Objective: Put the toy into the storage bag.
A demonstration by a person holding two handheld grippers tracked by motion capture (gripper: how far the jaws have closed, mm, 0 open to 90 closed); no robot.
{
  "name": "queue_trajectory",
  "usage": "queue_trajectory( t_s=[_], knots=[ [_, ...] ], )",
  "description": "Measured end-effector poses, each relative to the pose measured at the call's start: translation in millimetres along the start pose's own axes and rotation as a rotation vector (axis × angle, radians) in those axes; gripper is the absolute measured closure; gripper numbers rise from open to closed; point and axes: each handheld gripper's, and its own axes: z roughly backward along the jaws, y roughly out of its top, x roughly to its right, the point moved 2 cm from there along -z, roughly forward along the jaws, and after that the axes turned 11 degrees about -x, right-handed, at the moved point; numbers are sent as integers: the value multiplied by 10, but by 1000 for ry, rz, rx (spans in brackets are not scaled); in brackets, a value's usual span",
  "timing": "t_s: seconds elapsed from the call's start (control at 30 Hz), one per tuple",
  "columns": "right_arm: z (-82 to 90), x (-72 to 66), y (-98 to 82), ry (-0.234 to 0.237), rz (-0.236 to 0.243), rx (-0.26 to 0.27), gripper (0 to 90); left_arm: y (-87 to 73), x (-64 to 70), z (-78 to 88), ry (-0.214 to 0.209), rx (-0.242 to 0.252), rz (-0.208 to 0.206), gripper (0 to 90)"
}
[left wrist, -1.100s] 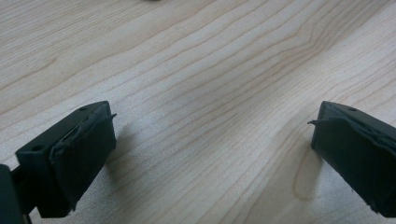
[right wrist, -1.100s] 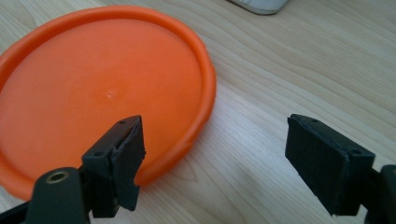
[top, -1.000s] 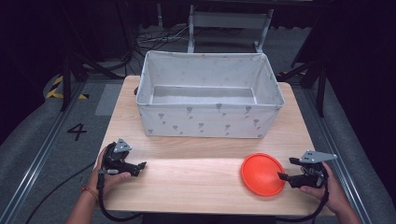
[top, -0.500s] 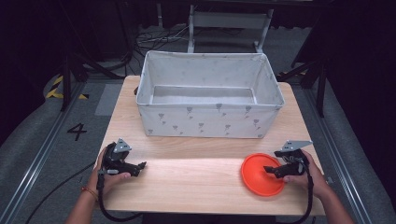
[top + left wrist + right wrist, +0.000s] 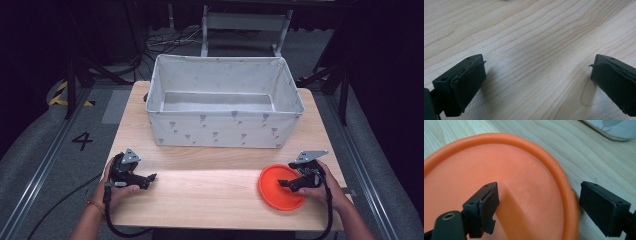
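2 grippers sit low over the pale wooden table (image 5: 210,192). On the left, the left gripper (image 5: 150,177) rests on bare wood, jaws spread wide with nothing between them, just as it was 1 second ago. In the middle, farther back, stands the big white cloth box with small grey prints (image 5: 222,132), with nothing in it. On the right lies the round orange plastic plate with a raised rim (image 5: 277,190), near the table's front edge. The right gripper (image 5: 282,183) has slid in from the right side and now reaches over the plate. Its jaws are released and straddle the rim, 1 inside, 1 outside, not pinching yet. I think a squeeze comes next, then a lift.
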Motion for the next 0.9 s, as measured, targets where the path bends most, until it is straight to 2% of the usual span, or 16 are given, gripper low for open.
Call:
queue_trajectory(
  t_s=[0.1,0.13,0.23,0.27,0.43,0.5,0.57,0.73,0.9],
  knots=[
    [-3,-44,-2,8,18,-1,166,0,0,0,0,0,0,2],
    [-4,-63,-4,12,25,1,193,0,0,0,0,0,0,2],
    [1,-73,0,11,24,3,214,1,-4,0,3,2,-3,2],
    [3,-77,2,4,8,10,231,0,0,0,0,0,1,2],
    [43,-36,-10,-3,-20,13,383,0,0,0,0,0,0,2],
    [76,-4,-21,-6,-41,27,501,0,0,0,0,0,0,2],
    [114,19,-30,3,-46,46,576,0,0,0,0,0,0,2],
    [149,8,-23,-3,-26,55,627,0,0,0,0,0,0,2],
    [234,-6,-12,10,-13,81,704,0,0,0,0,0,0,2]
  ],
)
